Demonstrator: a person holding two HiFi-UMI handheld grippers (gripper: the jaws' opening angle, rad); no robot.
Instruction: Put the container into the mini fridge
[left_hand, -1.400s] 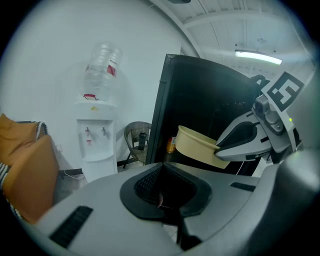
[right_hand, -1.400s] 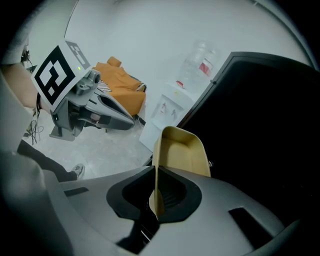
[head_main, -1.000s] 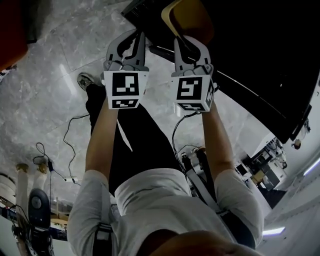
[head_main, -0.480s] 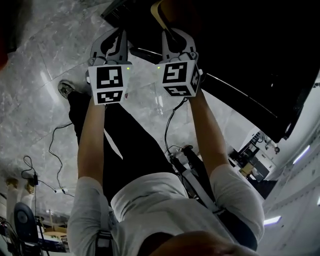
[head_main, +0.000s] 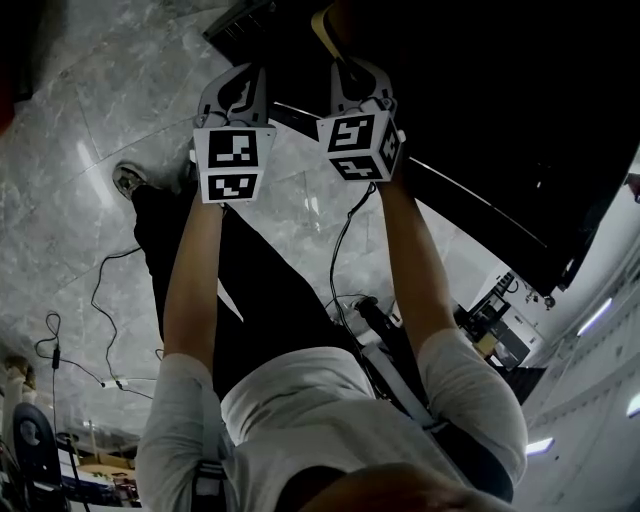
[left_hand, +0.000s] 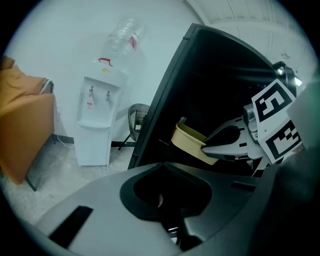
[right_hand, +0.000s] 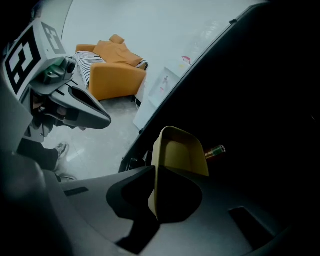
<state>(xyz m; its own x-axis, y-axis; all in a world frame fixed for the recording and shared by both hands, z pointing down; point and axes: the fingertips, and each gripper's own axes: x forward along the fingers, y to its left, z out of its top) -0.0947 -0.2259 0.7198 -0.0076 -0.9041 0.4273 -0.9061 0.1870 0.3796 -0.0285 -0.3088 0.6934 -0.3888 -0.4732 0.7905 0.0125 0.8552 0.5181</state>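
– Container position?
– Twelve o'clock from the right gripper, whose jaws pinch one wall, at the mini fridge's dark mouth.
– Left gripper?
– Jaws together, empty, at the container's nine o'clock.

A white water dispenser stands against the wall, a clear bottle upturned on top. Just beside it sits a round wire object, perhaps a fan. An orange armchair carries a striped cushion. Thin black cables trail across the grey marble floor.
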